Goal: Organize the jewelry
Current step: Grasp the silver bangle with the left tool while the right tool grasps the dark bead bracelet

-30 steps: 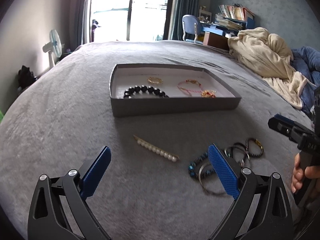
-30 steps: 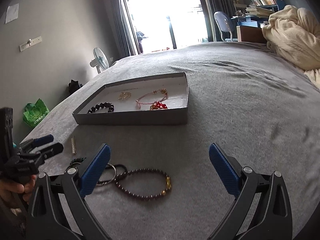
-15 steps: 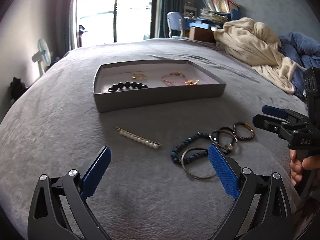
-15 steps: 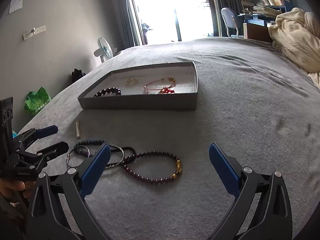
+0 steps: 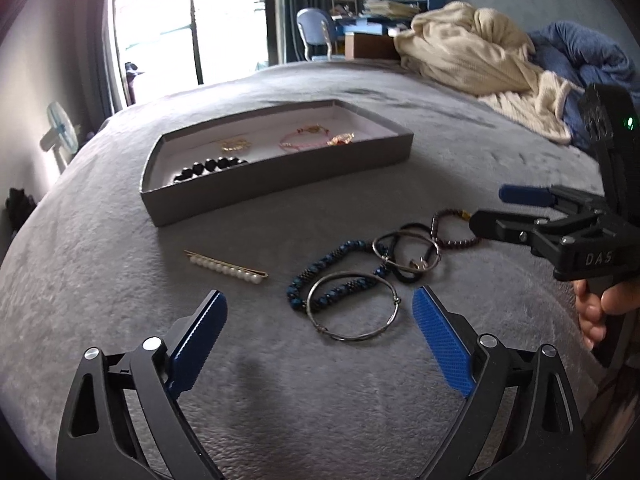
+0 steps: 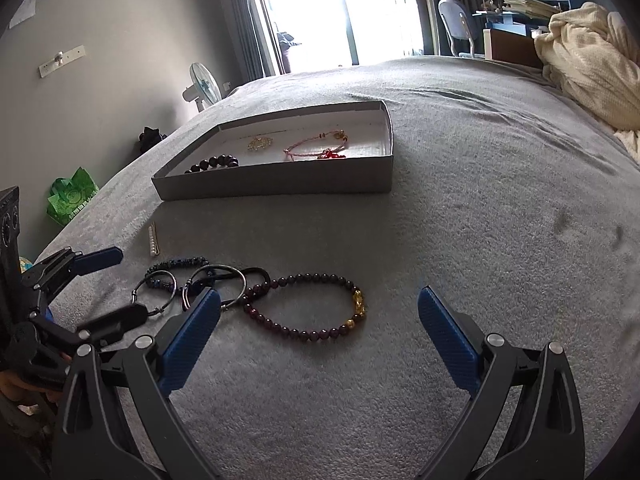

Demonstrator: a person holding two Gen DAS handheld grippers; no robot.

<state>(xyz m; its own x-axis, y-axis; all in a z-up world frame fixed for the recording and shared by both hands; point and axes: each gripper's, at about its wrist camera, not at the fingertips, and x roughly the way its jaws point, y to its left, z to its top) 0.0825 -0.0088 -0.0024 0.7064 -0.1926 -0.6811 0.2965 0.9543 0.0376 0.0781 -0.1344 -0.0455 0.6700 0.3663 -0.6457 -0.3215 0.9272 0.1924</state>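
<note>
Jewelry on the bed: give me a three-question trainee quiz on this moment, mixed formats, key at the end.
1. True or false: the pearl hair clip lies inside the gray tray.
2. Which piece lies nearest between the left gripper fingers? A) silver bangle B) dark red bead bracelet C) pink cord bracelet
3. Fill in: the black bead bracelet rests in the ____.

Key: 1 false; 2 A; 3 tray.
</note>
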